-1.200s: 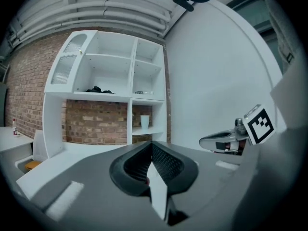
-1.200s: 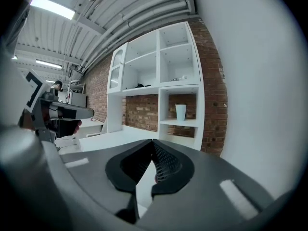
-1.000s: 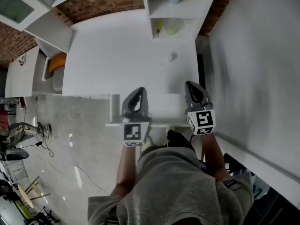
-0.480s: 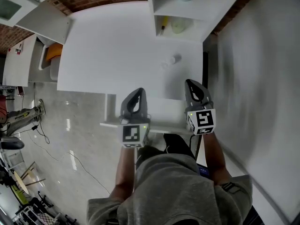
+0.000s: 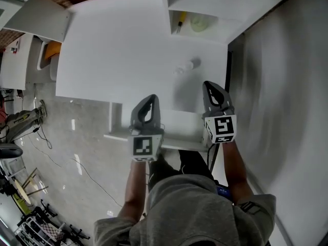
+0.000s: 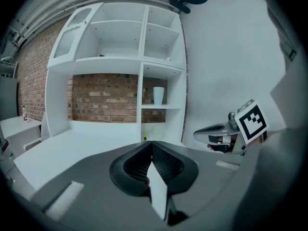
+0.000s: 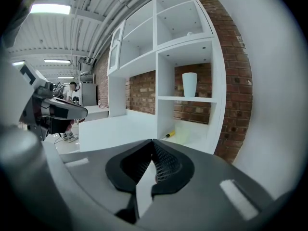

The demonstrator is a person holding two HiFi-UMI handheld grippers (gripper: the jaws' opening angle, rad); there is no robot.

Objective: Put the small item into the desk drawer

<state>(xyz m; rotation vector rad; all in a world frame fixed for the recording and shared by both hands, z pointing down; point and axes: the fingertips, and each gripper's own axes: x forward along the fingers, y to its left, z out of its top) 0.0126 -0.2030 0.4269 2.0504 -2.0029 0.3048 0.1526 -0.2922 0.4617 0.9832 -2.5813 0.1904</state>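
**Small item out on the tabletop, drawer open, both tongs empty**

The small item (image 5: 190,64) is a tiny pale roundish thing, too small to make out more, with another pale speck just beside it. It sits near the right edge of the white tabletop (image 5: 118,45), in front of the shelf unit (image 5: 205,6). The left tongs (image 5: 149,99) and right tongs (image 5: 209,86) are both pinched shut on nothing, side by side at the open drawer (image 5: 179,121) on the tabletop's near edge. Compared with a second ago, the item hasn't budged and the tongs keep the same pose. Only the head view has drifted, so less of the shelf unit shows.
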